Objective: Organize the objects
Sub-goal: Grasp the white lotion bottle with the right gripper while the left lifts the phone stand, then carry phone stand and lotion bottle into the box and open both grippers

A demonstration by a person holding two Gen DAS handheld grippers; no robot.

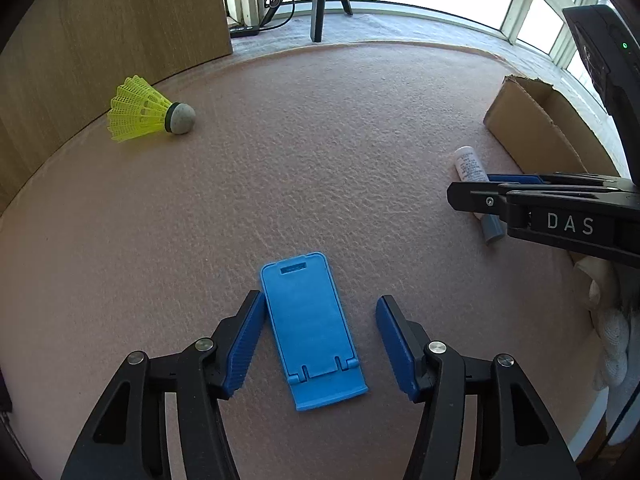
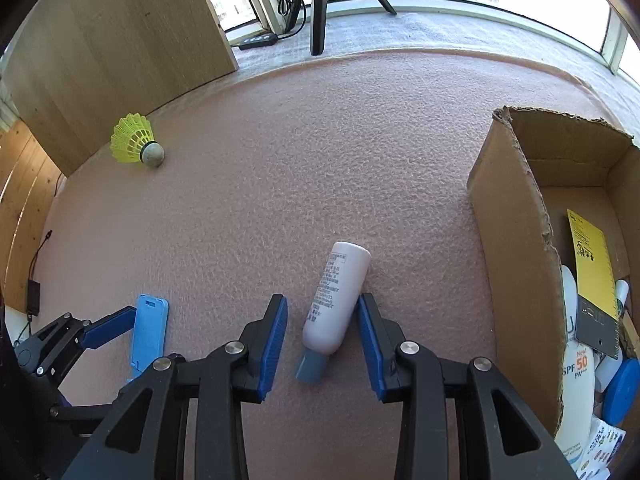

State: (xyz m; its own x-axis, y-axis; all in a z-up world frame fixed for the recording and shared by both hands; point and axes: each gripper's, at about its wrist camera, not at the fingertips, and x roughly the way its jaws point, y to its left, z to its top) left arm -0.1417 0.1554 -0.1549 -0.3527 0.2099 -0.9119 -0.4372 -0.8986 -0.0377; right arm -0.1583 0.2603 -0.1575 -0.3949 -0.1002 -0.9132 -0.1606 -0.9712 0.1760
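A blue phone stand point(image 1: 310, 332) lies flat on the pink mat point(image 1: 320, 160), between the fingers of my left gripper point(image 1: 320, 304). The left pad rests against its edge and the right pad stands clear, so this gripper is open. A white bottle point(image 2: 336, 300) with a grey cap lies on the mat inside my right gripper point(image 2: 322, 302). The right pad is at the bottle's side and a gap shows at the left pad, so it is open too. In the left wrist view the right gripper point(image 1: 472, 188) hangs over the bottle point(image 1: 470, 166). A yellow shuttlecock point(image 1: 148, 110) lies far left.
An open cardboard box point(image 2: 516, 240) stands right of the bottle and holds a sunscreen tube point(image 2: 576, 392), a yellow card and other small items. A wooden panel point(image 1: 100, 40) rises behind the shuttlecock. Tripod legs point(image 1: 318, 0) stand by the window. A white-gloved hand point(image 1: 608, 320) is at the right.
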